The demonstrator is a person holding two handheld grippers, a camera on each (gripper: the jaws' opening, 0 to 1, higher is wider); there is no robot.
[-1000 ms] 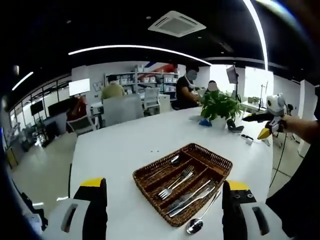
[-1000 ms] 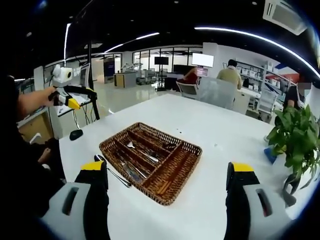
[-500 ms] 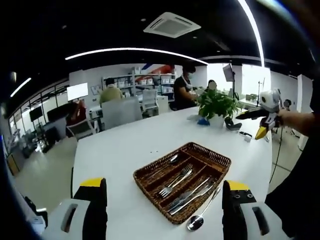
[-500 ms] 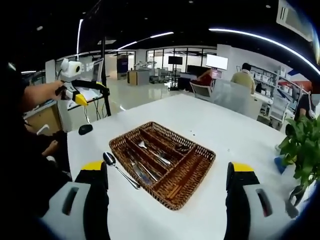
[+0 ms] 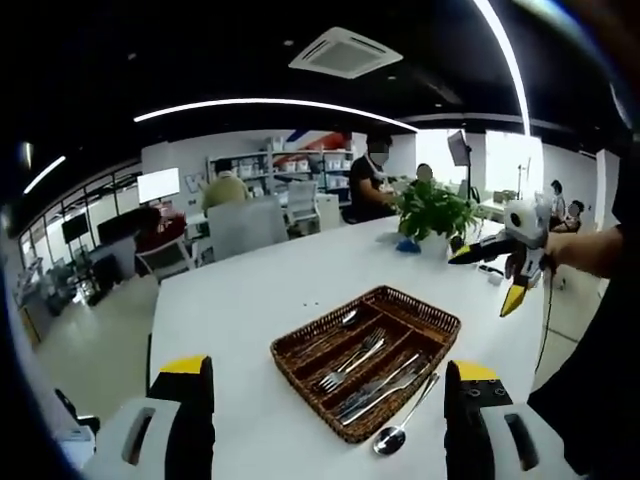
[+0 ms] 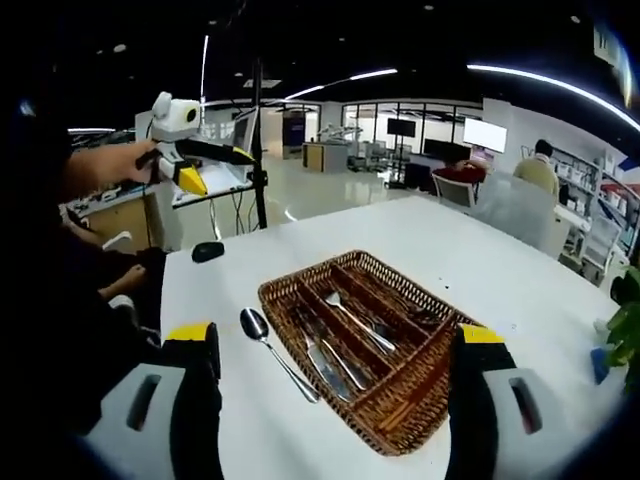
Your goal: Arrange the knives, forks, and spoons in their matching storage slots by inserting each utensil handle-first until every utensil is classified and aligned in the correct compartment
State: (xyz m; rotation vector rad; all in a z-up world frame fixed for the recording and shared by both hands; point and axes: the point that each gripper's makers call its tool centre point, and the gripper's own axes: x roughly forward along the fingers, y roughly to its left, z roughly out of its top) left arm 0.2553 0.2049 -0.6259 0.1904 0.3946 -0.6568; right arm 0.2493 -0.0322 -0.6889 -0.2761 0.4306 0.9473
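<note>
Sorting looks nearly done: the wicker tray (image 6: 400,420) on the white table (image 5: 240,300) holds forks (image 6: 350,312), knives (image 6: 325,365) and one spoon (image 5: 347,319) in its far slot, while one last spoon (image 6: 268,345) lies outside, just beside the tray's near-left edge. Left gripper (image 5: 325,440) and right gripper (image 6: 335,430) both hover spread wide, holding nothing

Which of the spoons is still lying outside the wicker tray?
The silver spoon on the white table, alongside the brown wicker tray; the other spoon lies inside a compartment.
</note>
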